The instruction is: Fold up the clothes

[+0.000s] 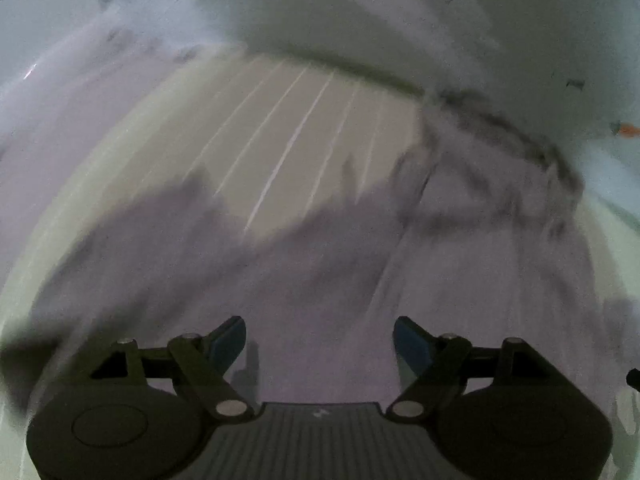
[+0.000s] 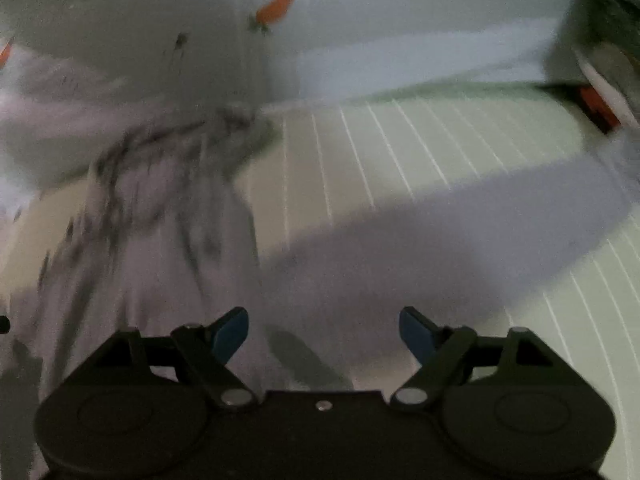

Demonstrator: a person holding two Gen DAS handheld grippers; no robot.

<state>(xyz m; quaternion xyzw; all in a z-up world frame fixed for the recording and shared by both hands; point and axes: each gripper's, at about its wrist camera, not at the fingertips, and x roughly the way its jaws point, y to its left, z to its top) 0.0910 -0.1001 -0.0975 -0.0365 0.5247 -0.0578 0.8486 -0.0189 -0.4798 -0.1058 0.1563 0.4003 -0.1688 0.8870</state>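
Note:
A pale lilac garment with dark print marks lies spread on a pale green surface with white stripes; it shows in the left wrist view (image 1: pixel 320 280) and in the right wrist view (image 2: pixel 168 248), where one long sleeve (image 2: pixel 460 232) stretches to the right. Both views are motion-blurred. My left gripper (image 1: pixel 319 344) is open and empty just above the cloth. My right gripper (image 2: pixel 323 338) is open and empty above the garment's lower part.
A white cloth with orange carrot prints (image 2: pixel 276 6) lies bunched behind the garment, also in the left wrist view (image 1: pixel 440 20). The striped green surface (image 2: pixel 420 148) extends to the right. A dark object with a red part (image 2: pixel 600 80) stands at the far right.

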